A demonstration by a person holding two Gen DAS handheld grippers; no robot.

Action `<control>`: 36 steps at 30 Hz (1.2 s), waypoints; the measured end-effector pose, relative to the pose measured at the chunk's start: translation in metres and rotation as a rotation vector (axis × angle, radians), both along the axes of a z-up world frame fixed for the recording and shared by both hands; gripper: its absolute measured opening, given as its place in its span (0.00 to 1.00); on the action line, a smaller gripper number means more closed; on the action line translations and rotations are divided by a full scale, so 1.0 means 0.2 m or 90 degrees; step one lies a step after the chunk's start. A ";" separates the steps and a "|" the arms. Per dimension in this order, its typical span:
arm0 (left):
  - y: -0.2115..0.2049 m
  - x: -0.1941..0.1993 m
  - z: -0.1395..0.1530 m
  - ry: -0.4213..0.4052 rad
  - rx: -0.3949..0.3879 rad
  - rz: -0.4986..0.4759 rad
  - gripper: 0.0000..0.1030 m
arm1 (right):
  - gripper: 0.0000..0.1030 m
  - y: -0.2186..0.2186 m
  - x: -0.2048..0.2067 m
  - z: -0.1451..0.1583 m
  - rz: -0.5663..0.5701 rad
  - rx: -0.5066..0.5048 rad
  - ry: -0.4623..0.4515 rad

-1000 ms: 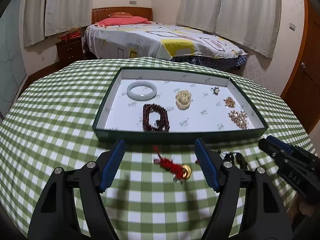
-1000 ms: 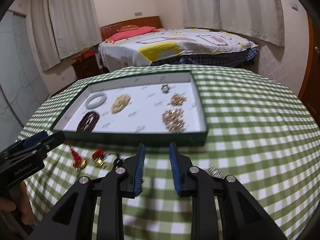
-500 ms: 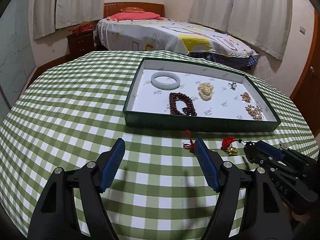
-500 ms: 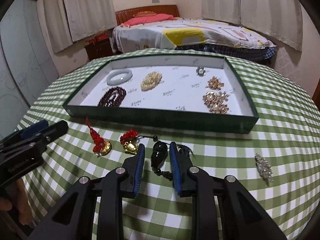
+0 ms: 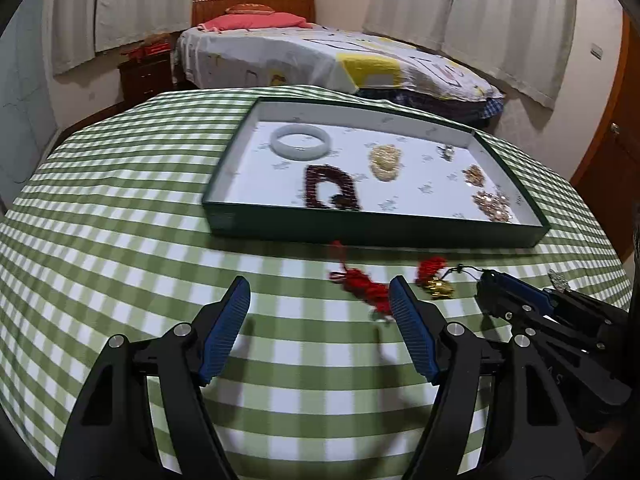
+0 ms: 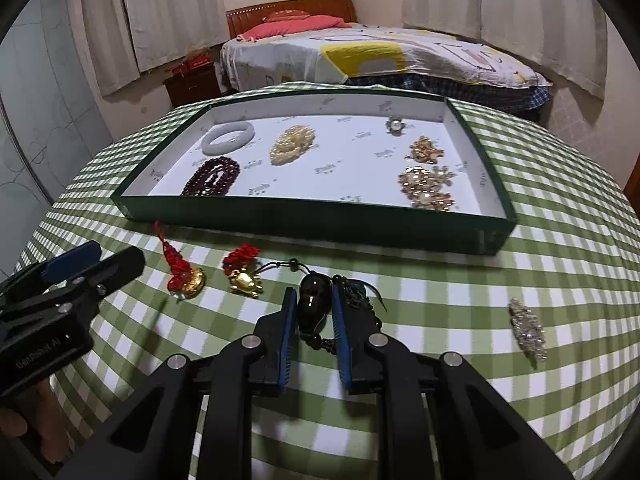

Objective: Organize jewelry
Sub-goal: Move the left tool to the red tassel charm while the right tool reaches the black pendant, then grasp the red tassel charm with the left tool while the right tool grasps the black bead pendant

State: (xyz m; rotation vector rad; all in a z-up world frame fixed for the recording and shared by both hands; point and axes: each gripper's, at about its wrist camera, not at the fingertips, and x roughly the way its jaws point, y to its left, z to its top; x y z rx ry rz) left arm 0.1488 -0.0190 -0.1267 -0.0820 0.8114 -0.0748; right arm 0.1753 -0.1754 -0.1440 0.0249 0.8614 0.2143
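A dark gourd-shaped pendant lies on the green-checked tablecloth, in front of the green tray. It sits right between the blue pads of the right gripper, whose fingers are drawn in narrowly on either side of it; whether they actually press it I cannot tell. Its black cord and tassel trail beside the right-hand pad.

Just to its left rest a gold turtle charm and a gold coin charm, each on a red knot. A glittery brooch lies well apart to the right. Inside the tray sit a pale bangle, dark red beads, a cream bead cluster and gold brooches.

The left gripper hovers wide open over bare cloth, holding nothing, the red knot near its right finger. Its body bears faint lettering, unreadable. A bed stands behind.
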 end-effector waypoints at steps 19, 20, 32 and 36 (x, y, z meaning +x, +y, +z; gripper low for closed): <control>-0.09 0.13 -0.08 0.052 -0.031 -0.012 0.55 | 0.18 -0.11 0.00 -0.01 -0.021 0.030 0.004; -0.08 0.14 -0.08 0.052 -0.031 -0.011 0.53 | 0.18 -0.11 0.00 -0.01 -0.021 0.030 0.004; -0.08 0.14 -0.08 0.048 -0.055 -0.045 0.11 | 0.18 -0.11 0.00 -0.01 -0.020 0.029 0.004; -0.08 0.13 -0.08 0.044 -0.064 -0.053 0.10 | 0.18 -0.11 0.00 -0.01 -0.021 0.030 0.002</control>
